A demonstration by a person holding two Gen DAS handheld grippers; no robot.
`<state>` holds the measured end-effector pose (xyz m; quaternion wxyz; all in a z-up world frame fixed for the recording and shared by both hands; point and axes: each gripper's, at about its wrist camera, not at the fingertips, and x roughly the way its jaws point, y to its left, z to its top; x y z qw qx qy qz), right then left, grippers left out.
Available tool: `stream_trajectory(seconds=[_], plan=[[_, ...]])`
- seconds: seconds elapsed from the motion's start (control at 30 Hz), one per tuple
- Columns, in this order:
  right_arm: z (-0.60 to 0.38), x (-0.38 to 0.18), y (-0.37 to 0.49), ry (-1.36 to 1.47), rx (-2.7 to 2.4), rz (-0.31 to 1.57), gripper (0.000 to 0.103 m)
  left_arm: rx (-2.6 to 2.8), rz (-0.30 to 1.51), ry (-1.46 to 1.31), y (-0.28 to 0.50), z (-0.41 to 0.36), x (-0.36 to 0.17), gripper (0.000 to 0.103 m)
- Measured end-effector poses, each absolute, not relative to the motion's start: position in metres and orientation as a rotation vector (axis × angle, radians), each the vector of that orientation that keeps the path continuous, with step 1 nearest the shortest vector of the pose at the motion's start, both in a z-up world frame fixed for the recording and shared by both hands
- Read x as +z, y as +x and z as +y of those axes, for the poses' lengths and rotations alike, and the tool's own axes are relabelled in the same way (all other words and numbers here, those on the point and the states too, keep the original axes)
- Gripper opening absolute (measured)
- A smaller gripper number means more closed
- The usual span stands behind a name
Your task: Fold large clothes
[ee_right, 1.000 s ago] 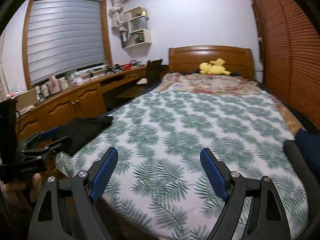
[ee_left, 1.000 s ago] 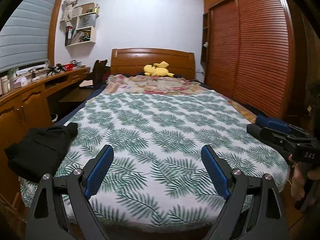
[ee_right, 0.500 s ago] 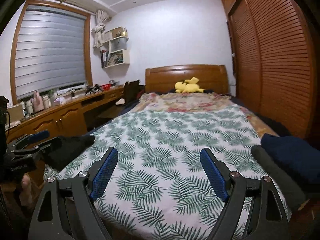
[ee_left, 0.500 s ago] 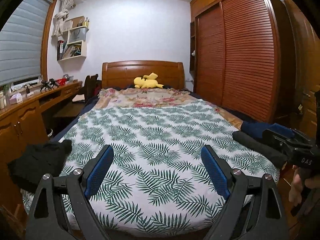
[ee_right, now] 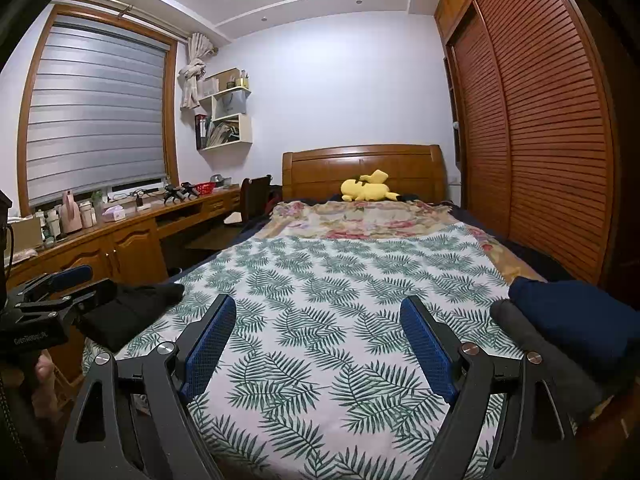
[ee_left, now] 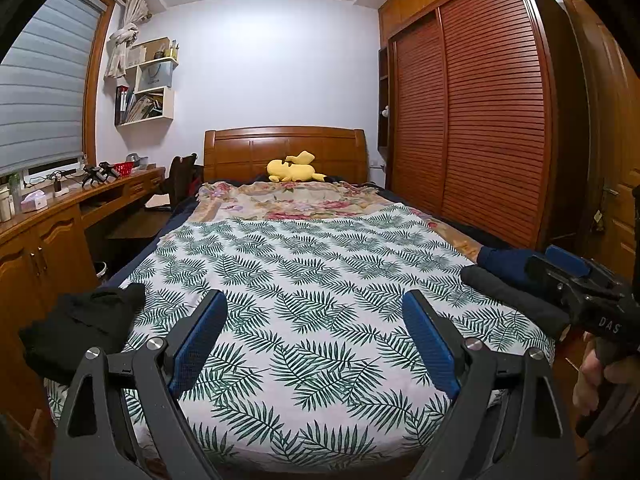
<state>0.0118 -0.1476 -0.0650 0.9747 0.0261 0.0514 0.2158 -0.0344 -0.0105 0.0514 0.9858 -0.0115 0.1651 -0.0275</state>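
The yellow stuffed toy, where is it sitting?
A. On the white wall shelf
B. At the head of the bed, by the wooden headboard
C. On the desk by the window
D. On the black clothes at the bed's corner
B: the yellow stuffed toy lies at the far end of the bed, right in front of the wooden headboard.

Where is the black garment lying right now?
The black garment lies crumpled at the near left corner of the bed, hanging over the edge beside the wooden desk cabinets; in the right wrist view it sits just past the left gripper.
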Motion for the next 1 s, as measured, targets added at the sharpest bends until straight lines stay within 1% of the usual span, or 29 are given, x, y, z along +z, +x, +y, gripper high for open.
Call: stream_trajectory(seconds=[0.23,1.0], plan=[[-0.149,-0.063,0.029,0.06,0.431,0.109,0.085,-0.056,0.331,-0.027,-0.035,-0.011,0.05,0.09],[-0.147,-0.062,0.033,0.058,0.44,0.106,0.085,-0.057,0.332,-0.028,-0.035,-0.011,0.051,0.089]])
